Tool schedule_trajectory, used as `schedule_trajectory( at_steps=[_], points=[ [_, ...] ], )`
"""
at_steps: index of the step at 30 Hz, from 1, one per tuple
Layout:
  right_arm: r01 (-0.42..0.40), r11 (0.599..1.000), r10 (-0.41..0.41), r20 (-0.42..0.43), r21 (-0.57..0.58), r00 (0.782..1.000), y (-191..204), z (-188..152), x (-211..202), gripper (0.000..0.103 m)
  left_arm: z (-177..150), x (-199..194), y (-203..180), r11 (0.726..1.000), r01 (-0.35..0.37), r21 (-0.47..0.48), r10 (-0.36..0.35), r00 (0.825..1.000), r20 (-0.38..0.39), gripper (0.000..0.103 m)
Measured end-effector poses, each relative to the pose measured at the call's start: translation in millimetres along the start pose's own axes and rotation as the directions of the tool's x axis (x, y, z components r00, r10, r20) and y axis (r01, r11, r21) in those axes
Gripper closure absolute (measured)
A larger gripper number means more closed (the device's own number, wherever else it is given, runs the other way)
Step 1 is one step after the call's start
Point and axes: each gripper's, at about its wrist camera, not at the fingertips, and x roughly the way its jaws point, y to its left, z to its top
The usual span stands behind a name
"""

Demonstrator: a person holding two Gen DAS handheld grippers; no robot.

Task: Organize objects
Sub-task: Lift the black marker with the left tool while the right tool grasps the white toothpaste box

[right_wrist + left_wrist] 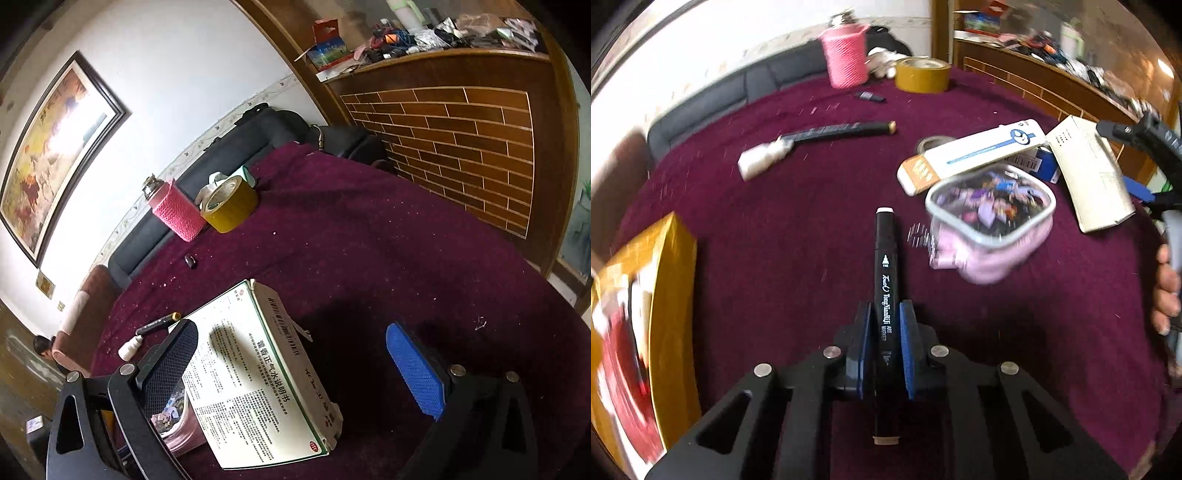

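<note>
Clamping a black marker [884, 295] at lower centre, the left gripper [885, 347] pointed it up-frame; the right gripper [291, 365] gaped wide, empty, over a white box [258, 373].

Pouch [993, 221] motion-blurred; gold box [639, 325] cut off at left edge.

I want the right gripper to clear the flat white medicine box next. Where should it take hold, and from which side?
Grip the medicine box across its short width, on the long thin edges, coming from above. It lies flat on the cloth, propped on the pink pouch, between the open right gripper fingers already.
</note>
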Motion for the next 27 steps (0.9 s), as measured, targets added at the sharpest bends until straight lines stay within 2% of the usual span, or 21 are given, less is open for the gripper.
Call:
schedule_trajectory(
  at_steps=[2,4,6,8,9,11,13,18,22,27],
  points=[
    [0.010,1.000,-0.010,0.001,-0.011,1.000,2,-1,1,0.000,-7,-4,5,1.000,0.008,-0.023,-0.008,1.000,-0.011,0.089],
    [0.020,1.000,-0.021,-0.006,-0.020,1.000,3,-1,3,0.000,-6,-3,7,1.000,0.003,-0.025,-0.003,1.000,-0.005,0.082],
    [0.031,0.999,-0.031,-0.004,-0.026,1.000,3,-1,4,0.000,-1,2,6,0.999,-0.031,-0.033,0.031,0.999,0.009,0.068],
    [0.048,0.998,-0.048,0.009,-0.031,0.999,3,0,3,0.000,2,6,4,0.999,-0.042,-0.029,0.043,0.999,0.032,0.067],
    [0.058,0.998,-0.057,0.016,-0.032,0.998,2,0,2,0.000,3,8,4,0.999,-0.044,-0.025,0.045,0.998,0.037,0.071],
    [0.065,0.997,-0.065,0.024,-0.030,0.998,0,0,1,0.000,5,7,2,0.999,-0.017,-0.034,0.018,0.999,0.031,0.089],
    [0.070,0.997,-0.069,0.025,-0.028,0.997,-1,1,0,0.000,3,3,2,0.999,-0.019,-0.042,0.020,0.999,0.033,0.089],
    [0.096,0.995,-0.095,0.036,-0.033,0.995,-2,1,0,0.000,1,-29,15,0.993,0.039,-0.111,-0.028,0.995,0.100,0.089],
    [0.124,0.991,-0.121,0.054,-0.054,0.991,1,0,-3,0.000,-1,-67,25,0.984,0.099,-0.146,-0.068,0.977,0.200,0.089],
    [0.167,0.982,-0.157,0.119,-0.085,0.980,10,0,-13,0.000,-12,-93,40,0.973,0.146,-0.176,-0.095,0.958,0.269,0.089]
  ],
)
